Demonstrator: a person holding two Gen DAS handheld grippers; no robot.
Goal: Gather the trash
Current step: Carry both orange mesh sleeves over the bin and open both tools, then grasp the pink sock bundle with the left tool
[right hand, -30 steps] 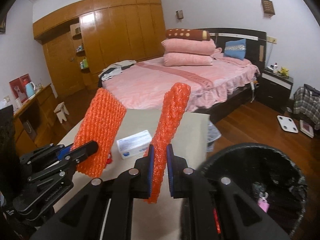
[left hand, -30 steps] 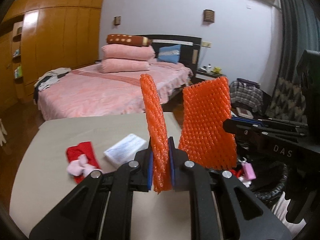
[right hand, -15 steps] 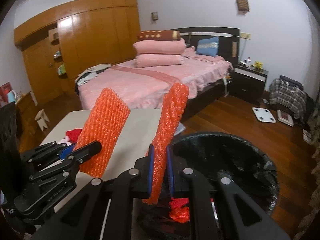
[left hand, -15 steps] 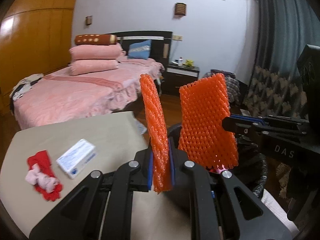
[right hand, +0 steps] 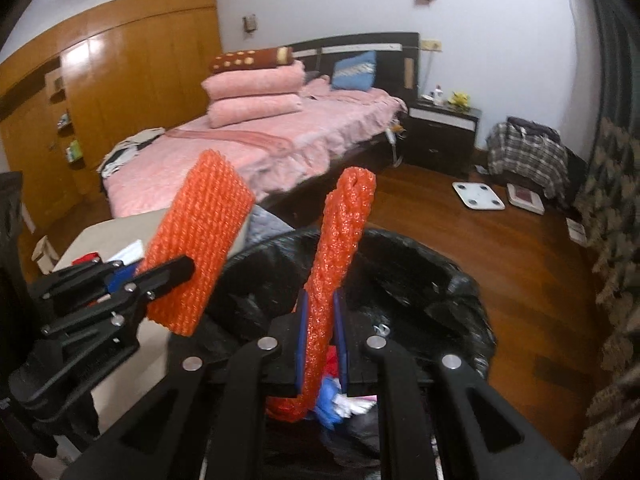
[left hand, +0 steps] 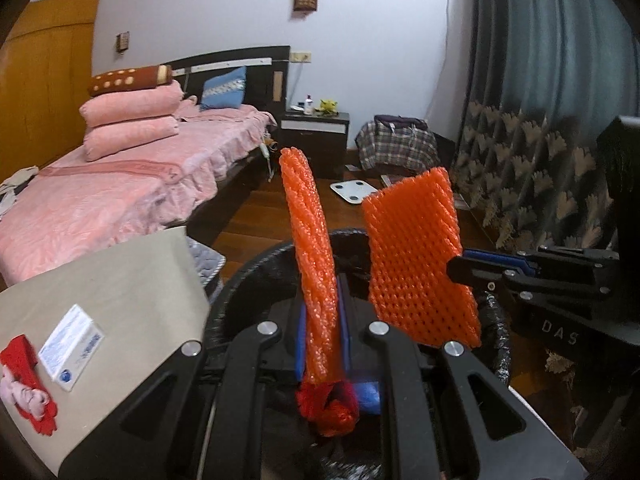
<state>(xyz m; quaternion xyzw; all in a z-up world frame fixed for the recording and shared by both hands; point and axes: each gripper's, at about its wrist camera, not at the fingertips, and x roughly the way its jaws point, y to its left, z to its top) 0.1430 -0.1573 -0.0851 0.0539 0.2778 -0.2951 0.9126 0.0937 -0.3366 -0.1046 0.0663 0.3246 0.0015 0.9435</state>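
Left gripper (left hand: 322, 312) clamped on orange foam net (left hand: 310, 264); right gripper (right hand: 320, 332) clamped on second net (right hand: 340, 248); both held over black bin (right hand: 440, 292).

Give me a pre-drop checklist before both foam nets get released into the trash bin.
1. Left hand-held gripper shut on its orange foam net: ok.
2. Right hand-held gripper shut on the other foam net: ok.
3. Both nets over the mouth of the trash bin: left looks ok; right looks ok, with the bin opening straight below its jaws.
4. Black bin liner open, with room inside: ok; trash sits low in the bin.
5. The two grippers clear of each other: ok, apart side by side.
6. Trash left on the table: not ok; a white box and a red and pink item remain.
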